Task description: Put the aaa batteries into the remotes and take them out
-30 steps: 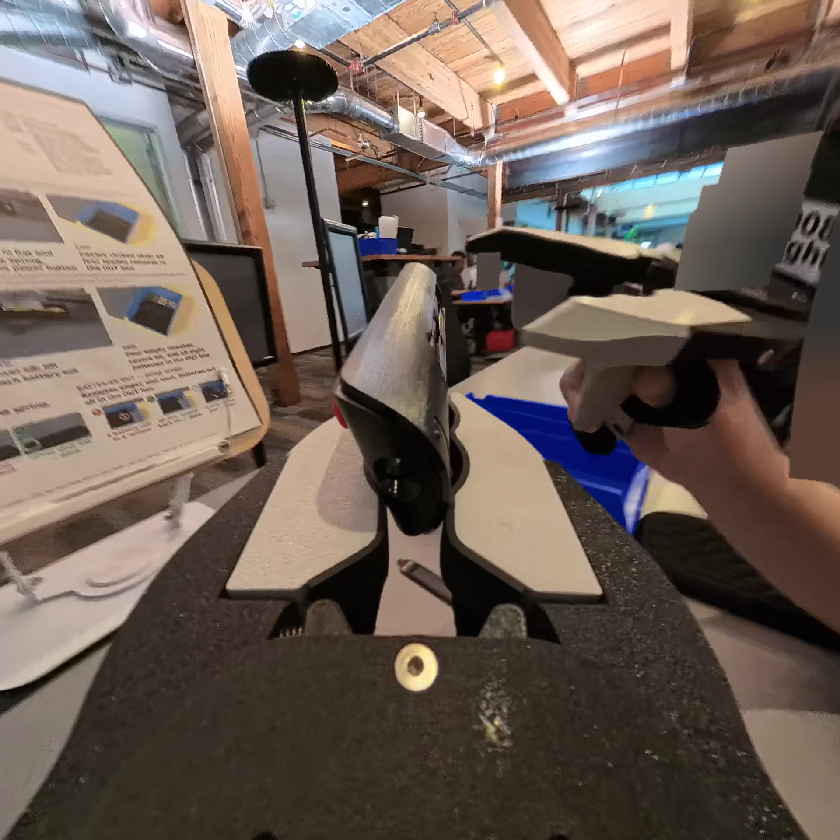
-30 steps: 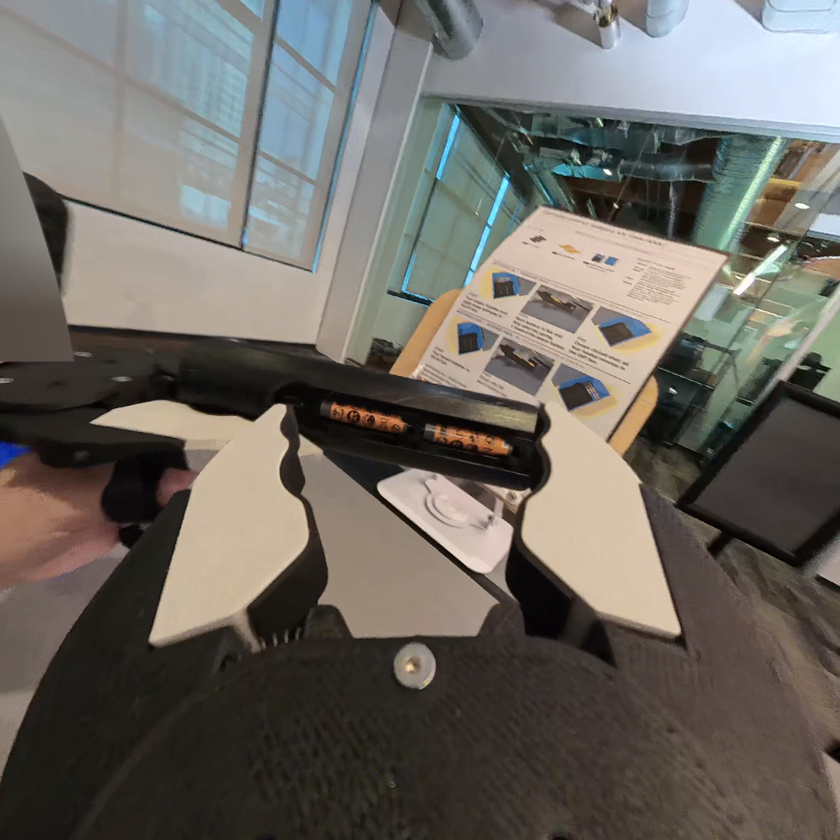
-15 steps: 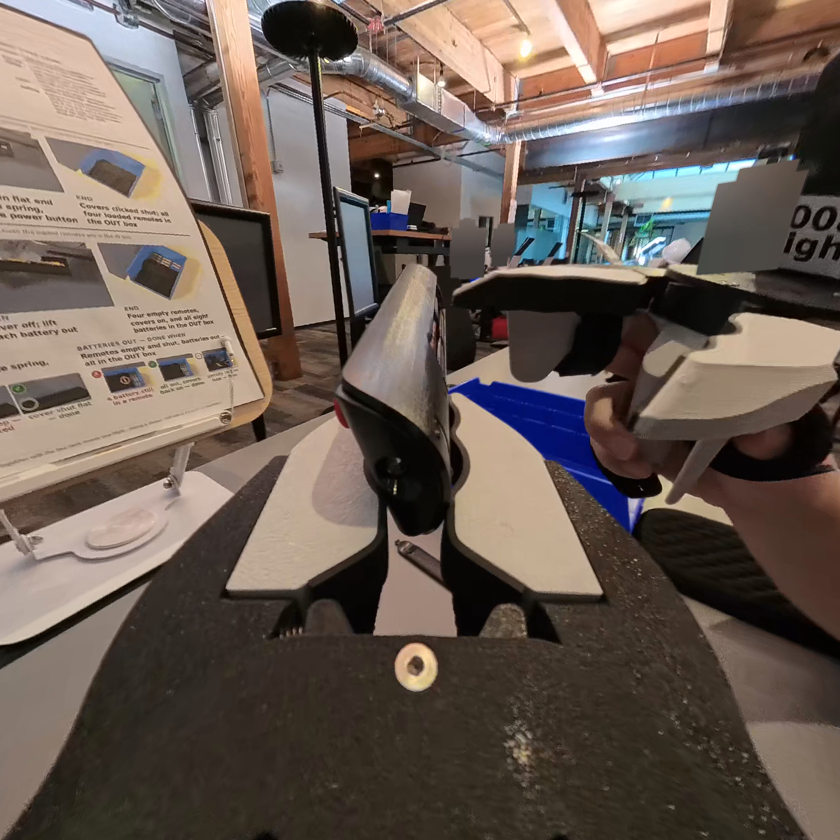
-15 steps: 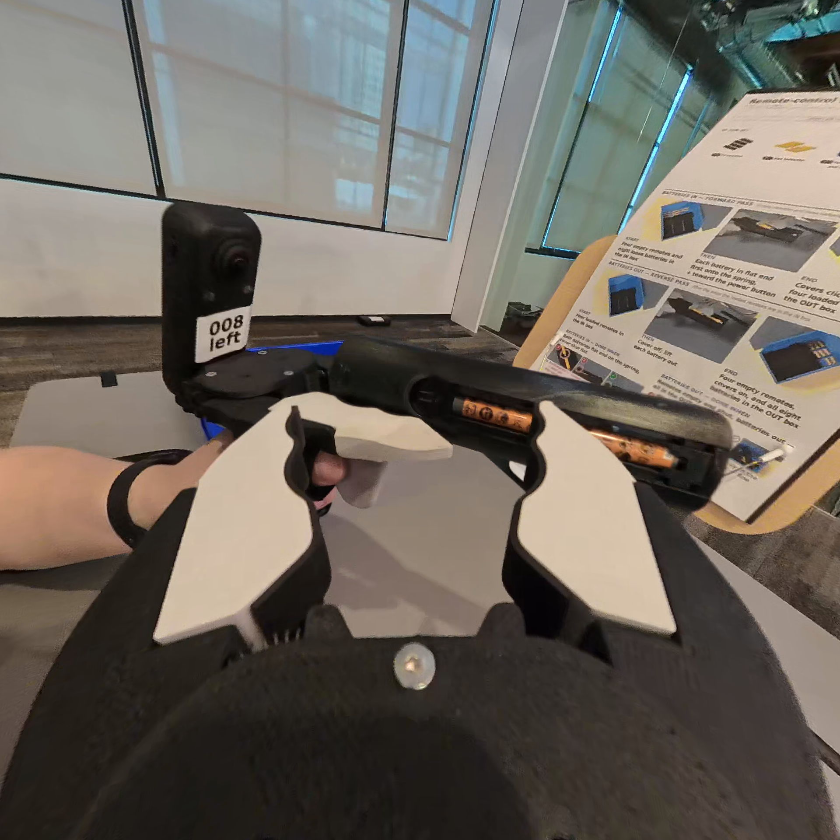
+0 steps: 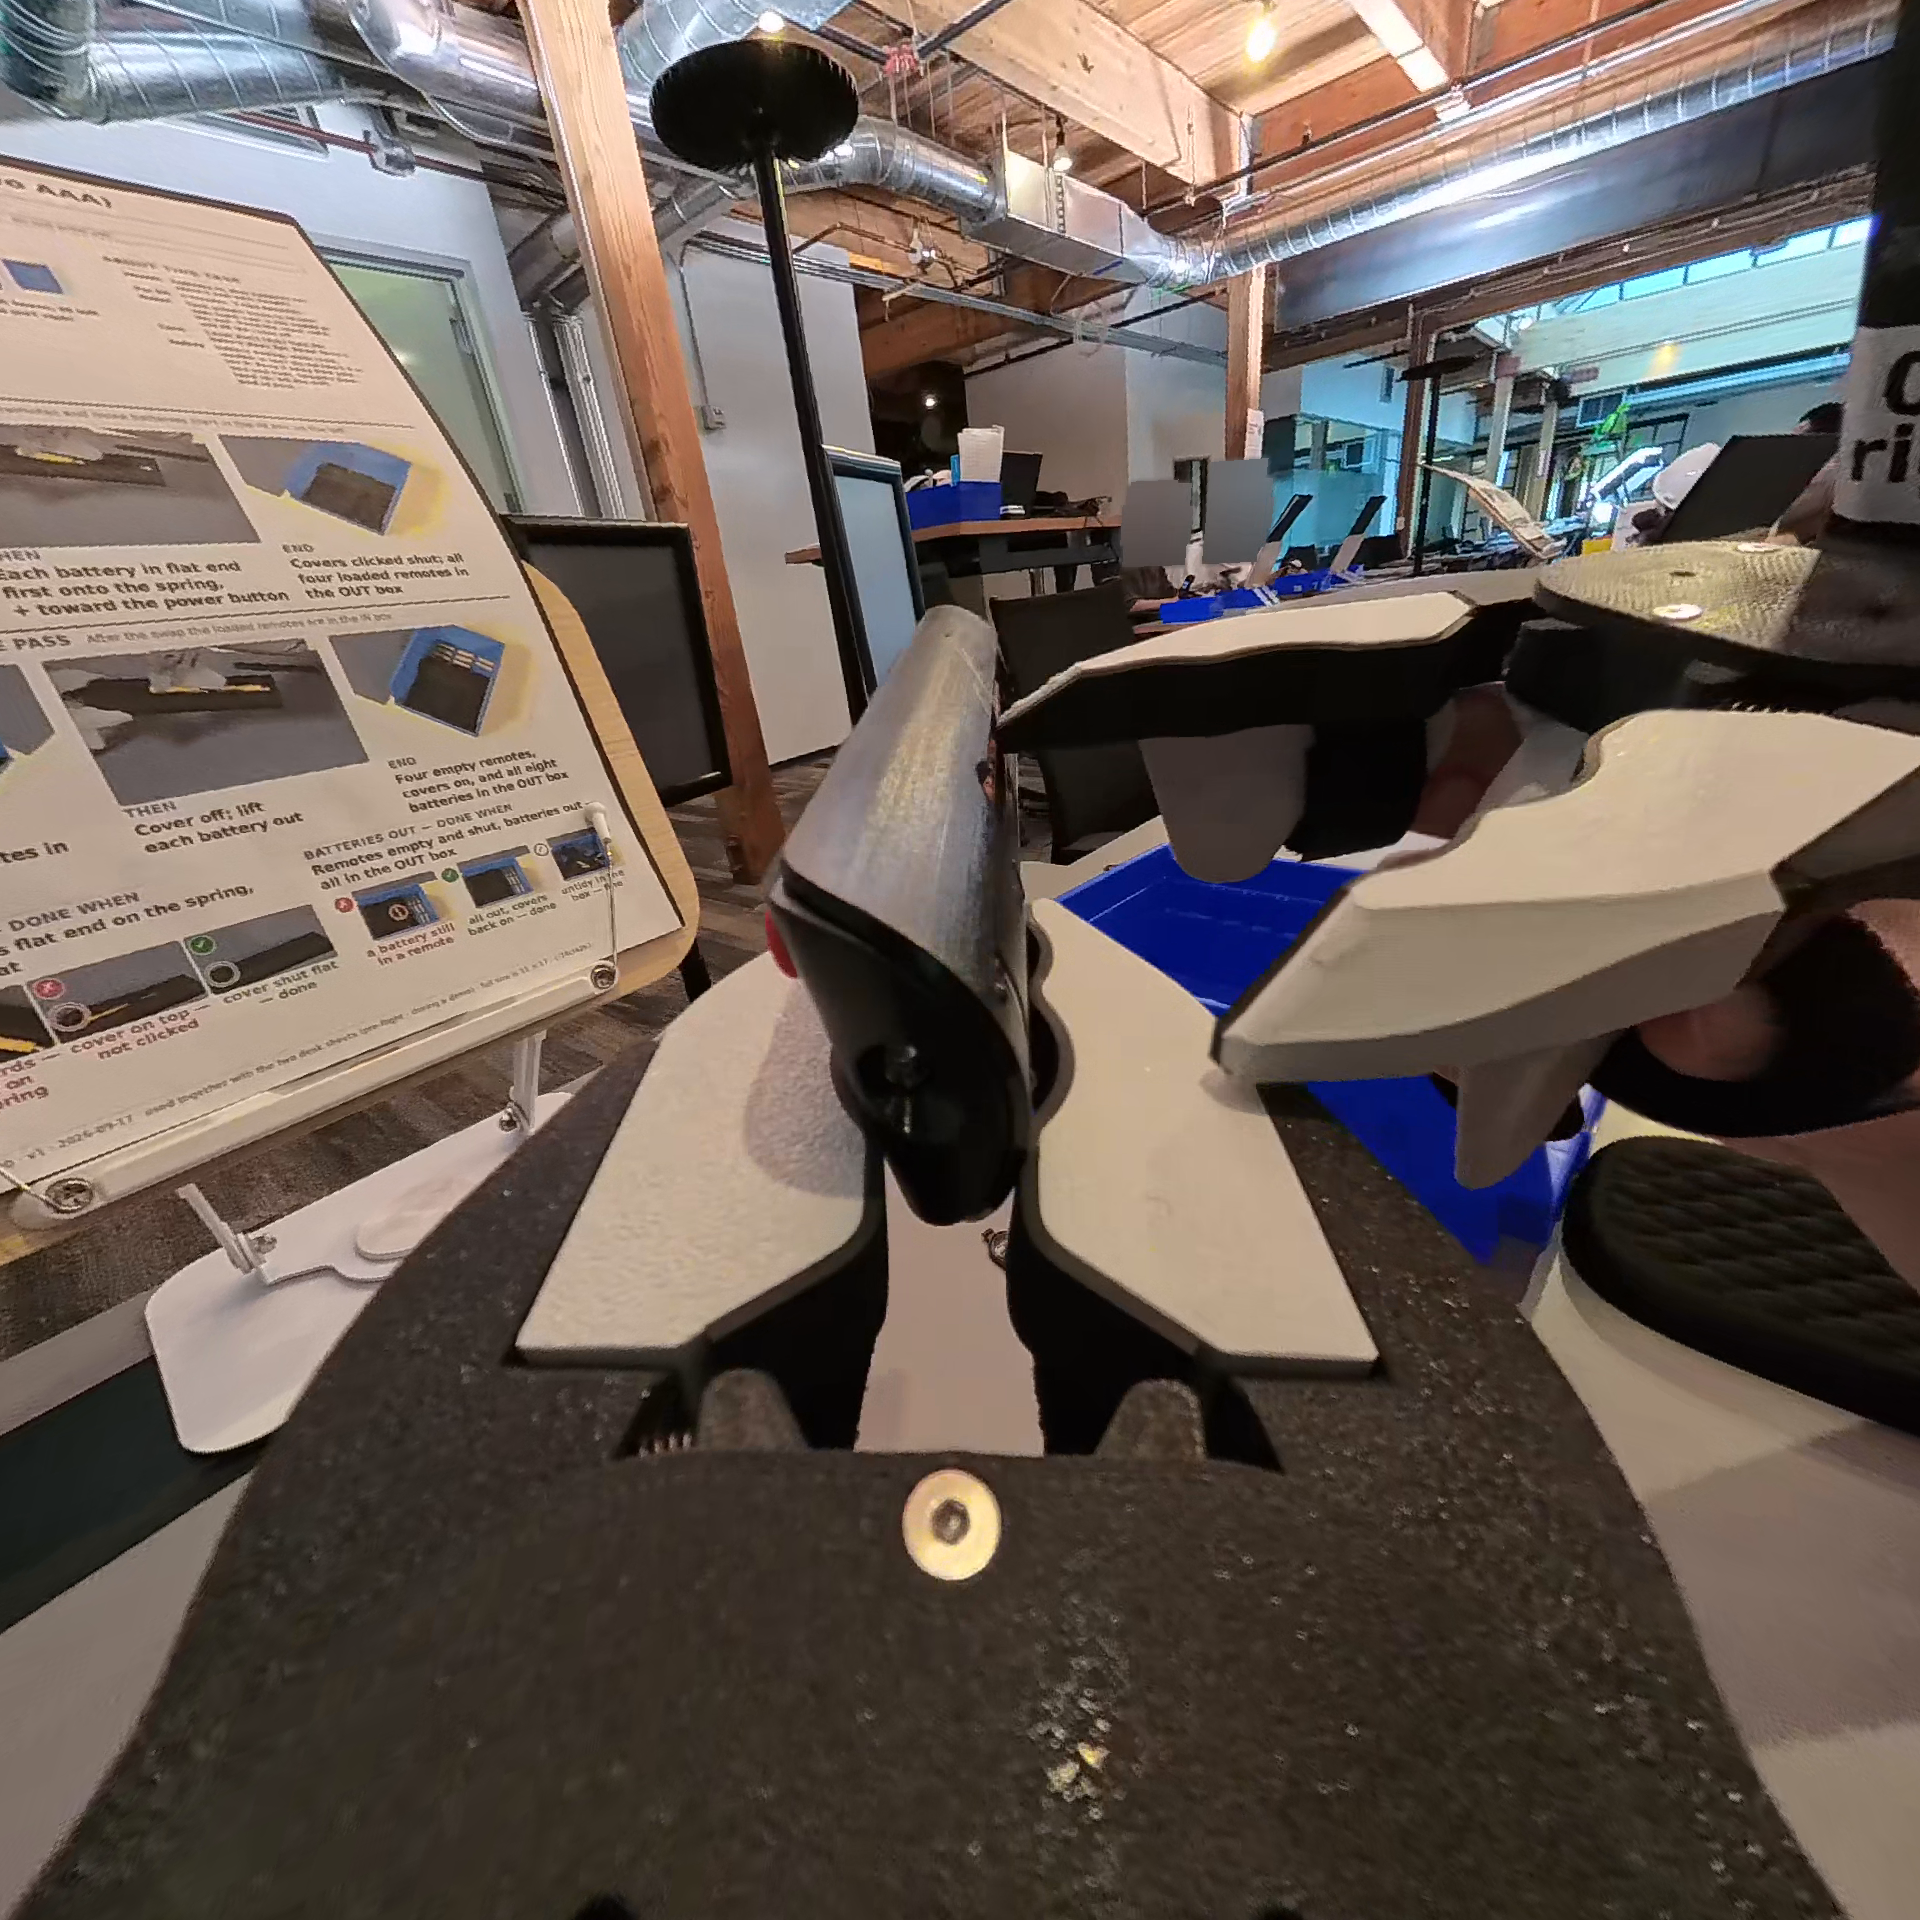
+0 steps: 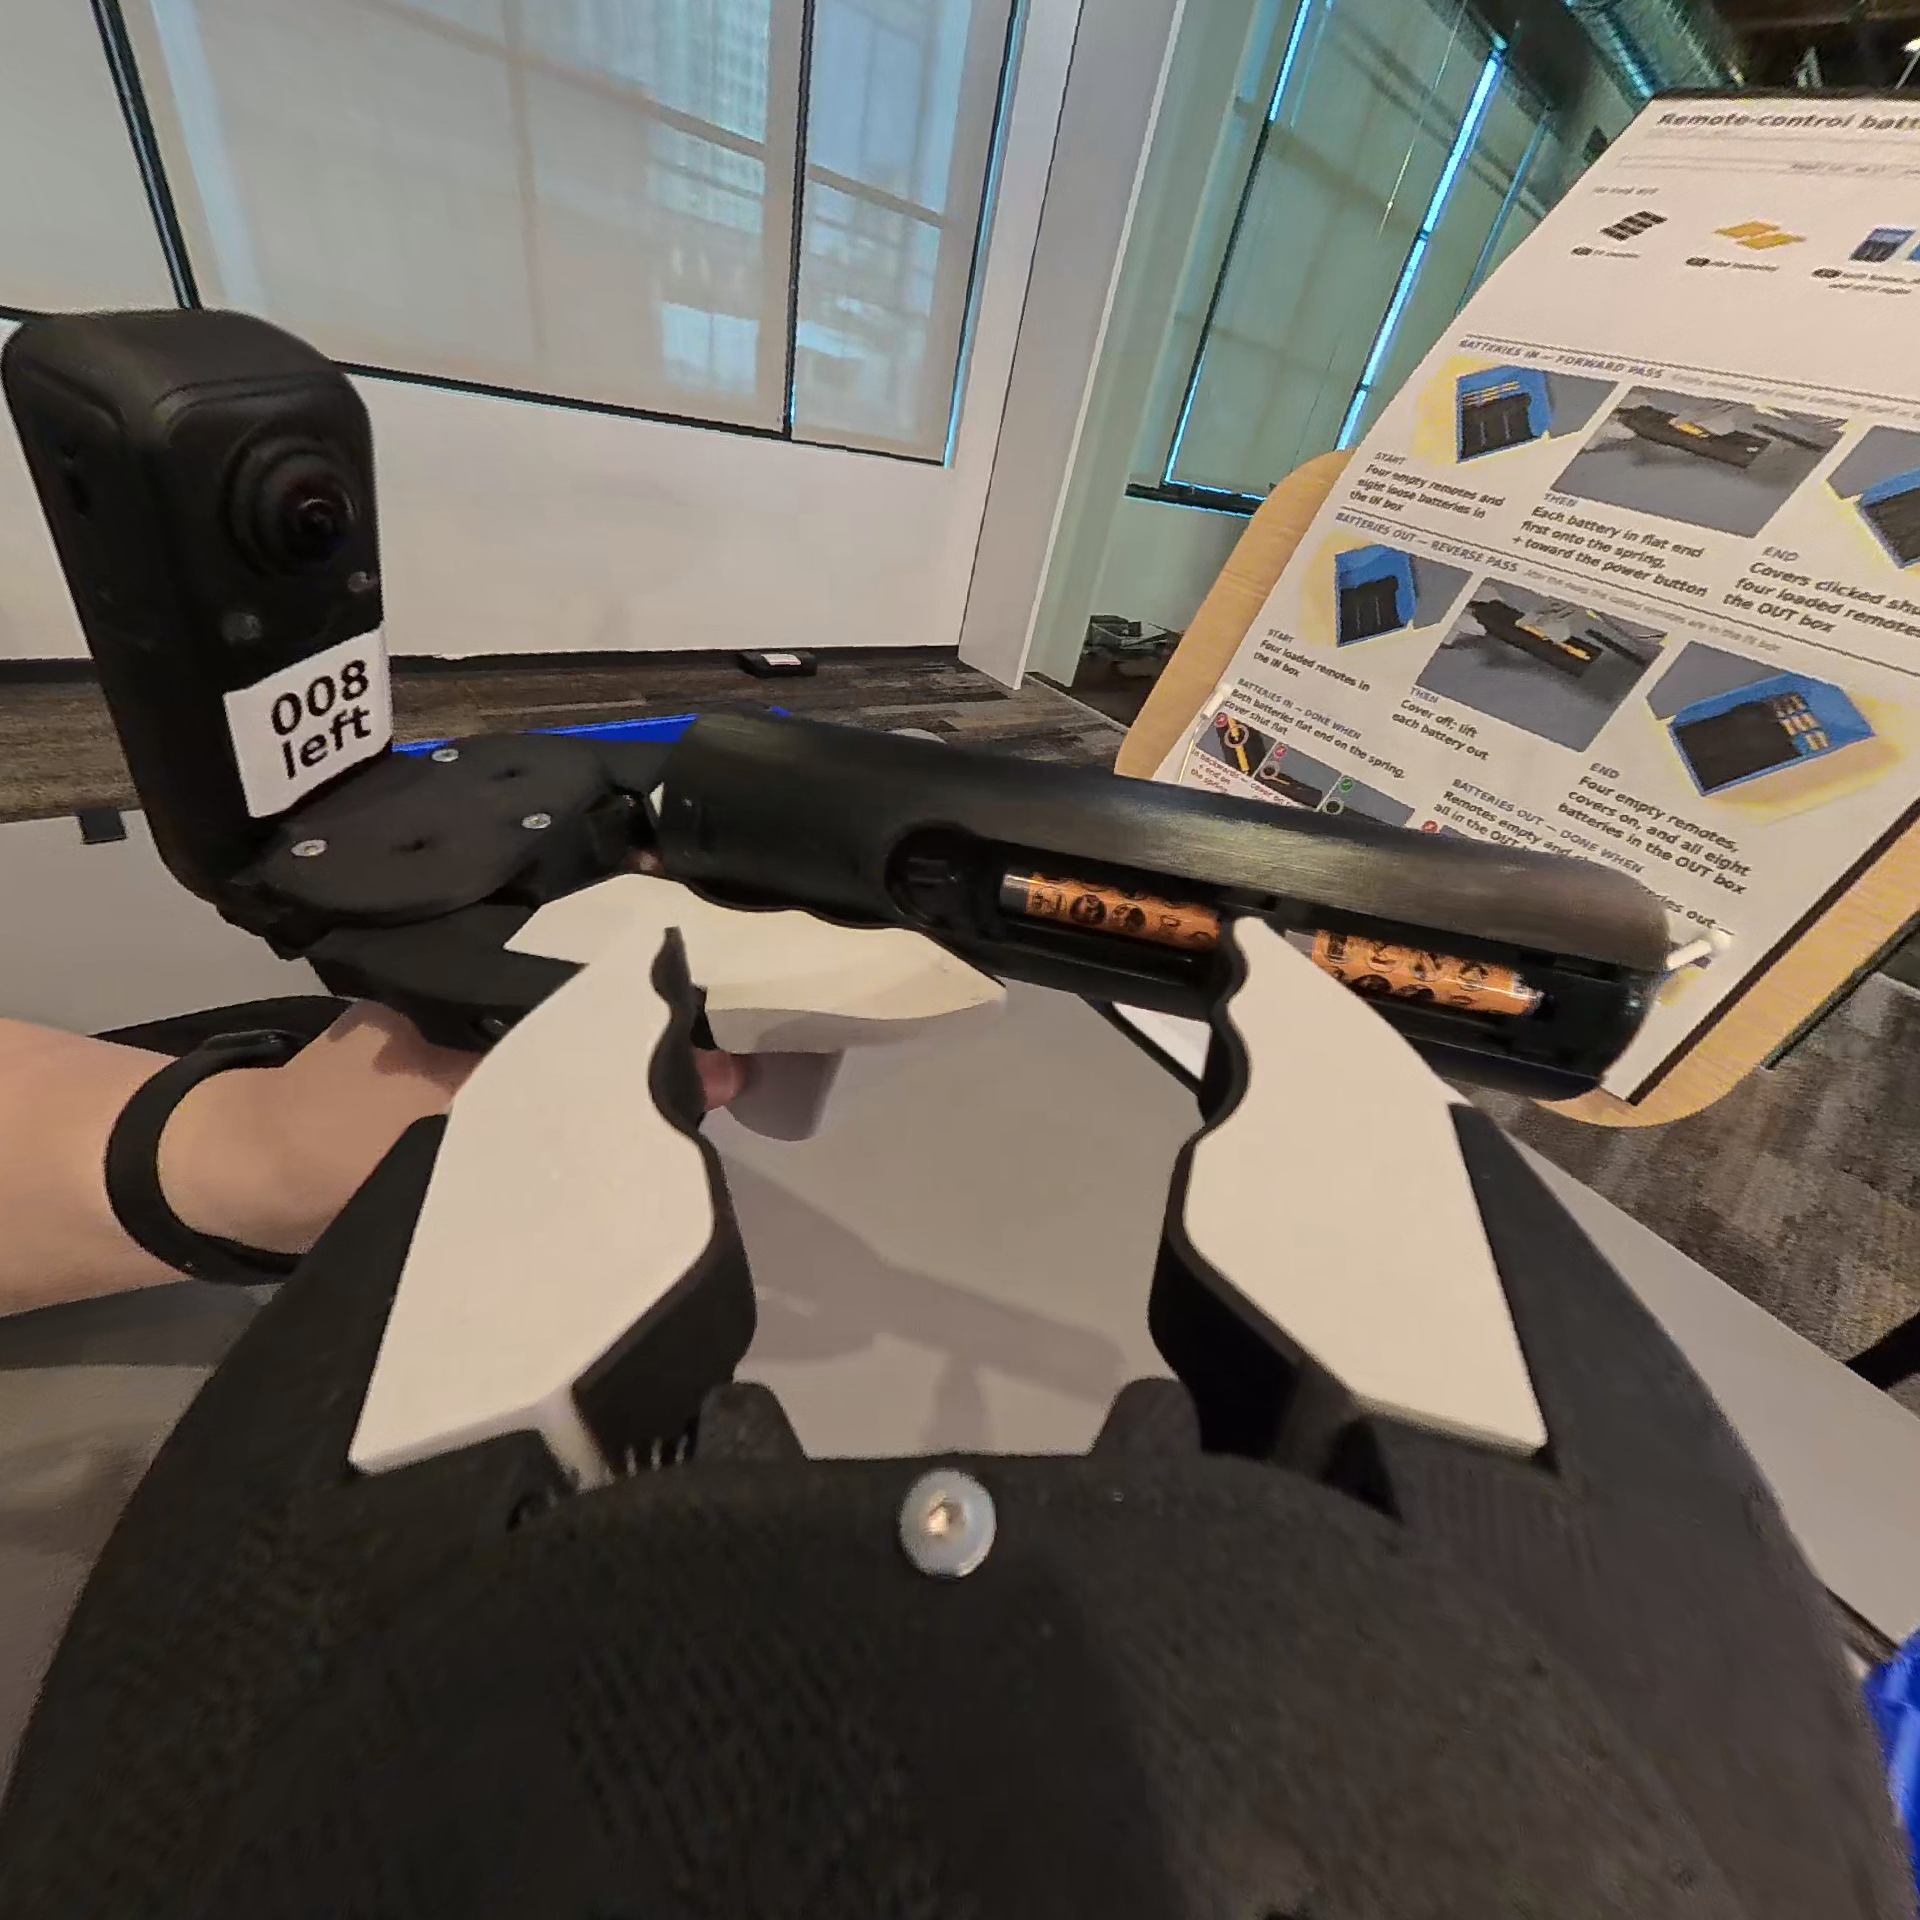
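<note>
Closer than half a second ago, the right gripper (image 5: 1101, 862) now has its upper finger almost against the remote's side in the left wrist view, and in its own view its right finger (image 6: 1340, 1174) covers part of the battery bay where it earlier stood lower.

One black remote (image 6: 1122, 883) is held in the air above the table, its rear cover off. Two orange AAA batteries lie end to end in the open bay: the first battery (image 6: 1107, 911) nearer the left gripper, the second battery (image 6: 1418, 982) nearer the remote's free end. The left gripper (image 5: 951, 1070) is clenched on one end of the remote, both pale fingers pressed on its sides. The right gripper (image 6: 945, 997) is spread wide and grasps nothing; its right fingertip sits in front of the bay between the two batteries, though whether it touches the remote is hard to tell.

One person's left hand (image 6: 312, 1122), with a black wrist strap, holds the left gripper's handle; a black camera (image 6: 208, 540) with a white label stands on that gripper. One blue bin (image 5: 1216, 935) sits on the grey table (image 6: 935, 1226) beyond the remote. One instruction board (image 5: 260, 675) on a white stand (image 5: 270, 1320) stands at the table's edge, partly hidden behind the remote's free end in the right wrist view. One black pole lamp (image 5: 755, 94) rises behind it.
</note>
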### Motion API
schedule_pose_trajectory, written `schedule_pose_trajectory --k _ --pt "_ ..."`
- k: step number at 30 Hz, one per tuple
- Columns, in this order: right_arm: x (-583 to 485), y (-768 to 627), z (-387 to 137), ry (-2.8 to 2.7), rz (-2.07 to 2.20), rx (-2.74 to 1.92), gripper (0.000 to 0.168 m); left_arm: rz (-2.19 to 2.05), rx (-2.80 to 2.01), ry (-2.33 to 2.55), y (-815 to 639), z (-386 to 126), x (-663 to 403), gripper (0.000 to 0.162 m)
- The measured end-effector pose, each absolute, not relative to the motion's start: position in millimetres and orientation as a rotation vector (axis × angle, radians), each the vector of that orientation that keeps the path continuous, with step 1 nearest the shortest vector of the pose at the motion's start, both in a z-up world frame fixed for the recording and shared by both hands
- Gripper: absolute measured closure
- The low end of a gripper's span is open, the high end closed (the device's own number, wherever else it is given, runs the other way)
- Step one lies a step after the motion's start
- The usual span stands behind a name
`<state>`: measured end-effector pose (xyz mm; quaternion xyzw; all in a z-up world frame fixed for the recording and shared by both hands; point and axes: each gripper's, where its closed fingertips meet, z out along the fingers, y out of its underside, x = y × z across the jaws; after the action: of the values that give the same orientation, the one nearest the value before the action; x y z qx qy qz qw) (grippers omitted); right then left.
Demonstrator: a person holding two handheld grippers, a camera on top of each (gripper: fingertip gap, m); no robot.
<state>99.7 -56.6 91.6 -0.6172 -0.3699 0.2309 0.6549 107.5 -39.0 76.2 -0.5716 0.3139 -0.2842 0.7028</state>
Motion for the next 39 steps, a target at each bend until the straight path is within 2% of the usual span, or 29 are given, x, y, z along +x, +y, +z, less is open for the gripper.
schedule_pose_trajectory --k 5,10,21,26,35,39 --pt "97 -57 91 -0.816 0.527 -1.399 0.069 -0.598 -1.265 0.702 -40 77 107 0.141" --pt "100 -63 98 -0.804 0.711 -1.400 0.067 -0.651 -1.278 0.705 -40 77 107 0.141" --pt "105 -66 103 -0.833 0.832 -1.406 0.076 -0.771 -1.300 0.685 -38 77 107 0.140" --pt "122 -67 120 -0.837 0.731 -1.340 0.077 -0.906 -1.306 0.638 -37 82 102 0.140" --pt "162 -36 122 -0.767 0.424 -1.372 0.081 -1.067 -1.324 0.626 -41 83 106 0.140" --pt "171 -28 122 -0.716 0.430 -1.382 0.081 -1.155 -1.304 0.645 -47 83 112 0.140"
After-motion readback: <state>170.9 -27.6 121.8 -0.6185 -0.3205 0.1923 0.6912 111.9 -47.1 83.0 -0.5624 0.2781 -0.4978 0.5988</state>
